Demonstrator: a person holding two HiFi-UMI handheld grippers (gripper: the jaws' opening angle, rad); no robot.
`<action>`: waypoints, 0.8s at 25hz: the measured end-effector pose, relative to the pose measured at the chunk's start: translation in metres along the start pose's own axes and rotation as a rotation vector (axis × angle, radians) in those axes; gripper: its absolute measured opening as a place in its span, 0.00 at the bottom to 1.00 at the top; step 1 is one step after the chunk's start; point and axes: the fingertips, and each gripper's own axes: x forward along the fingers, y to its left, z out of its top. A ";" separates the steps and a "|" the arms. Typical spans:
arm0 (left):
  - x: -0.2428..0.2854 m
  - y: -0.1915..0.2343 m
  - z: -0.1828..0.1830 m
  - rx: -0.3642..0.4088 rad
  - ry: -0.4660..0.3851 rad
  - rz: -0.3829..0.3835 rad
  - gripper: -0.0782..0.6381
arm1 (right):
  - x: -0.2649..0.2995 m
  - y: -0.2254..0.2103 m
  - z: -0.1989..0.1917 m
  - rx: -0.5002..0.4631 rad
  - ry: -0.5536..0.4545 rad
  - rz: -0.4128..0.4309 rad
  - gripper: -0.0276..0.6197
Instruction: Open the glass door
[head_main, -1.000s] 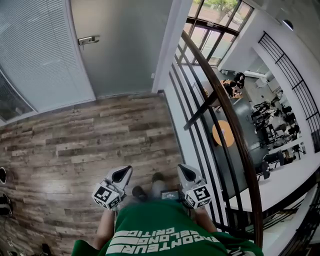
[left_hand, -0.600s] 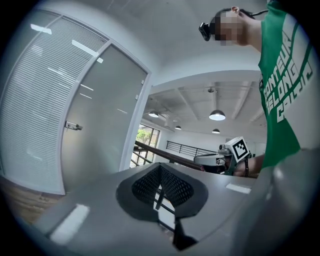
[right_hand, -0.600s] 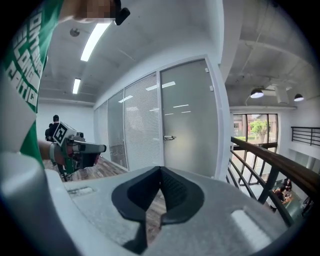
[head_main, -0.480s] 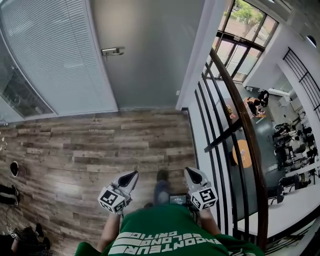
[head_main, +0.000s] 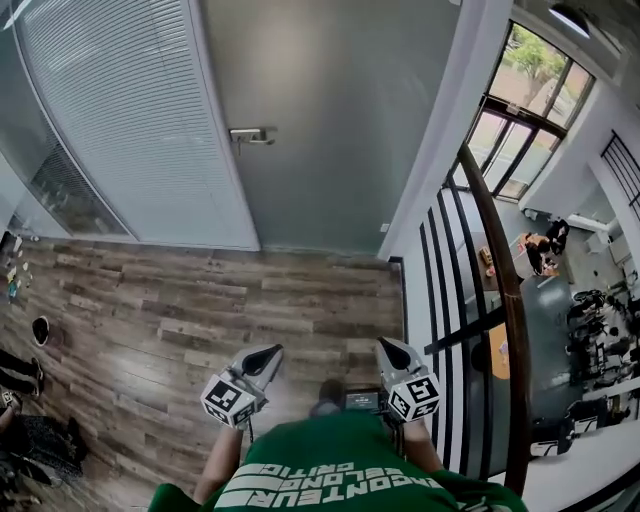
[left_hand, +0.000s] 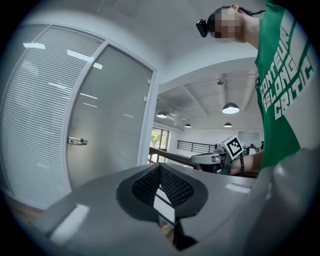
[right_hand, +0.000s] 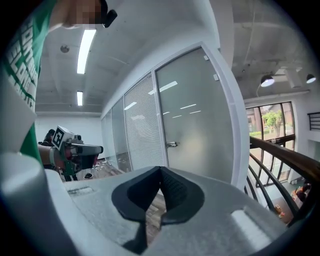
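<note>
The glass door (head_main: 320, 130) stands shut at the far side of the floor (head_main: 180, 300); its handle (head_main: 250, 134), long axis level, lies well beyond the left gripper (head_main: 266, 356), the nearer one; the right gripper (head_main: 390, 350) sits further right; both jaws closed, empty.

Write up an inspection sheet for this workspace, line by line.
Surface: floor of wood planks.
Job's things: door, frosted glass, closed; handle at its left edge, untouched.
Clutter: dark items at the floor's left edge, unclear.
Grippers: left gripper and right gripper empty, jaws shut, short of the door.
Cables: nothing seen.
Surroundings: blinds panel left of the door; railing on the right, over a lower floor.
</note>
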 end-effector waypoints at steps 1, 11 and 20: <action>0.008 0.007 0.003 -0.003 -0.005 0.014 0.13 | 0.010 -0.008 0.005 -0.007 0.000 0.012 0.03; 0.071 0.036 0.011 -0.041 0.020 0.098 0.13 | 0.078 -0.068 0.023 -0.031 0.031 0.132 0.03; 0.101 0.058 0.013 -0.073 0.049 0.108 0.13 | 0.102 -0.090 0.017 -0.002 0.064 0.153 0.03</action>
